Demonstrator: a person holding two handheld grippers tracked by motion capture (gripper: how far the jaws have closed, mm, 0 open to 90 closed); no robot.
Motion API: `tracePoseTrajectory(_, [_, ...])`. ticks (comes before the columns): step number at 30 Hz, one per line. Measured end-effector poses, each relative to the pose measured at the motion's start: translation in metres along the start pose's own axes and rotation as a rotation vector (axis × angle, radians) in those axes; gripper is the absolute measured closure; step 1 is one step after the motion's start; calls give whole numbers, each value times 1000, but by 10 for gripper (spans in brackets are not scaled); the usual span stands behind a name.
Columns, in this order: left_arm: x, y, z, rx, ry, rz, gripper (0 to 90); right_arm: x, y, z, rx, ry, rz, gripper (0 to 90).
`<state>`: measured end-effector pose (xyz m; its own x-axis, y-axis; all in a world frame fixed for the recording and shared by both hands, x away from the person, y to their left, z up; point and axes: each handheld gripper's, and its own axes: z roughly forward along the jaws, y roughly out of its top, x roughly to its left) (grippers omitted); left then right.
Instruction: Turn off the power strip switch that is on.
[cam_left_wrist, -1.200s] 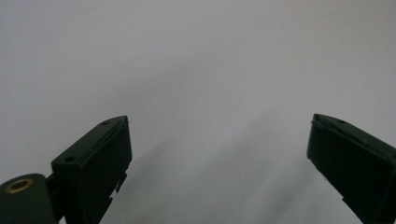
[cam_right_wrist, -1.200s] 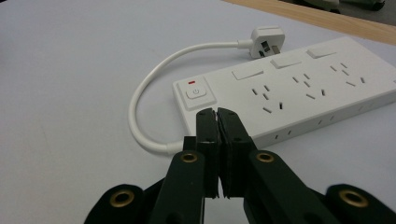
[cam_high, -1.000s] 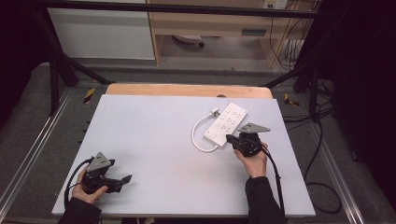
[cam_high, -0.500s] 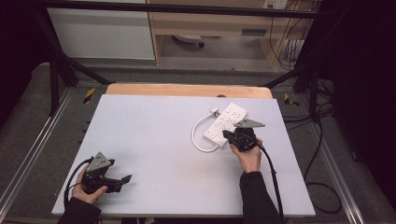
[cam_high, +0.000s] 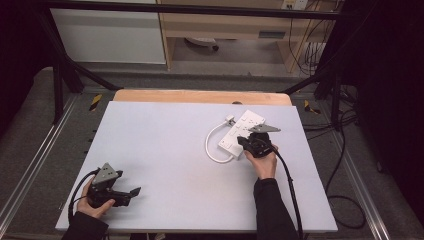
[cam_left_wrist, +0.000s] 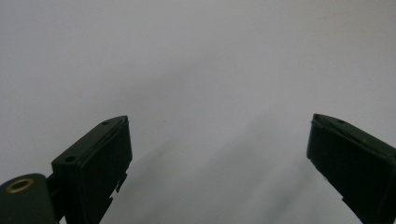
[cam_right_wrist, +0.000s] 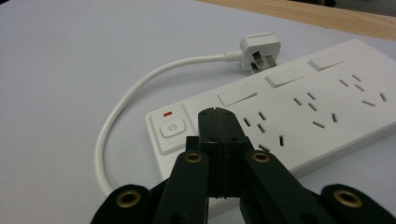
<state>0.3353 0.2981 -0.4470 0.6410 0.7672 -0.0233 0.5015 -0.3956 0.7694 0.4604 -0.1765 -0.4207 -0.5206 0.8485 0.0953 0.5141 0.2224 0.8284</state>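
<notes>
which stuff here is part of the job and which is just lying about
In the job:
- white power strip, with its power button
- its cord and plug
- right gripper, jaws shut, tip by the button

Lying about:
- left gripper, open, idle at the table corner

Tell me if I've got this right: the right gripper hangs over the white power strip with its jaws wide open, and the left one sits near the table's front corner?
Not quite. The right gripper has its jaws pressed shut, tips over the power strip beside its power button, as the right gripper view shows. The rest holds: the left gripper sits near the table's front corner.
</notes>
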Motion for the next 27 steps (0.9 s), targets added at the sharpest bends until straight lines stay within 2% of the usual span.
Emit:
tracePoseTrajectory(4, [0,0,0,0,0,0,64,-5,-1,5,-1,-7,17,900])
tracePoseTrajectory(16, [0,0,0,1,1,0,65,-11,-1,11,1,-15,19,900])
tracePoseTrajectory(22, [0,0,0,2,2,0,65,-8,8,15,11,-27,-9,900])
tracePoseTrajectory(27, [0,0,0,1,2,0,65,-8,15,19,7,-28,-6,900])
